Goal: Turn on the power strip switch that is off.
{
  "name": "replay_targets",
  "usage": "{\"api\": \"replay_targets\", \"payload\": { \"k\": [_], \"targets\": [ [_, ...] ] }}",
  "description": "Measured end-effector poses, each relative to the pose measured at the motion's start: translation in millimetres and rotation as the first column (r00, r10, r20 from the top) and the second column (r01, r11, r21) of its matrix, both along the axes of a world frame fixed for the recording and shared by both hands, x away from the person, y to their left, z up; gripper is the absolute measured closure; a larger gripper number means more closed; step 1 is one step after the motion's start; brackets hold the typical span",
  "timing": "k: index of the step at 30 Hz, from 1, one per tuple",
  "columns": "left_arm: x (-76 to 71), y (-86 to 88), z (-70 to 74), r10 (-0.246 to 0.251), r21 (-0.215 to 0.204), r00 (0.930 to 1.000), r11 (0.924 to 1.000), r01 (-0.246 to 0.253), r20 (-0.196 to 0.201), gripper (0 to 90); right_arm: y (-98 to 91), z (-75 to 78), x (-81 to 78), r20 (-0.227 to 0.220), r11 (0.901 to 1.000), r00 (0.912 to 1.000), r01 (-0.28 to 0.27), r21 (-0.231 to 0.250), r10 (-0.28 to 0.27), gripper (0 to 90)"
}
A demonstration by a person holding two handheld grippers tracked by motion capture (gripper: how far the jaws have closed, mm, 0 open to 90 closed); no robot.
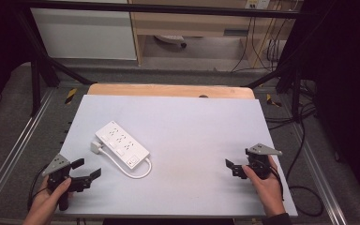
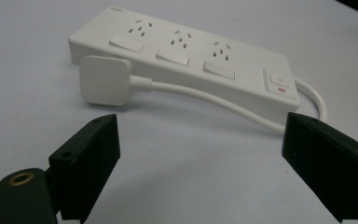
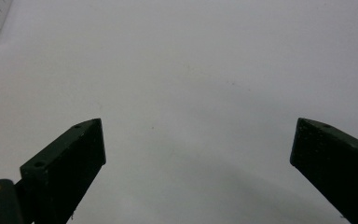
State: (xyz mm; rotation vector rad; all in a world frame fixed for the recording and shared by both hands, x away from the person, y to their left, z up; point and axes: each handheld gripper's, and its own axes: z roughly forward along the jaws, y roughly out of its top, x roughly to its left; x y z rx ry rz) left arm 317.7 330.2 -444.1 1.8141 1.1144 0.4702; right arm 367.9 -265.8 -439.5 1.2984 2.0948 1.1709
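Both grippers, left (image 1: 85, 172) and right (image 1: 232, 167), gape wide and empty; strip (image 1: 122, 143) at left's one o'clock lies untouched, plug (image 2: 105, 80) loose, so all remains.

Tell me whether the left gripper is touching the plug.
Apart. The left gripper view shows bare table between the left gripper, jaws open, and the plug.

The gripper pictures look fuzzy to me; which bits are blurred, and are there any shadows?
Left gripper view: black jaws soft up close, power strip and plug sharper, faint shadow beneath them. Right gripper view: jaws soft, table evenly lit, no glare. High view: dim room, bright table.
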Motion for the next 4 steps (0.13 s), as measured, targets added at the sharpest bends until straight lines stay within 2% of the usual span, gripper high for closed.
{"api": "replay_targets", "payload": {
  "k": [4],
  "targets": [
    [-3.4,-2.6,-1.4,-0.01,0.009,0.9999,0.9999,0.01,0.0,11.0,3.7,-6.1,1.3,-0.035,0.9994,0.9994,-0.006,-0.034,0.005,3.5]
  ]
}}
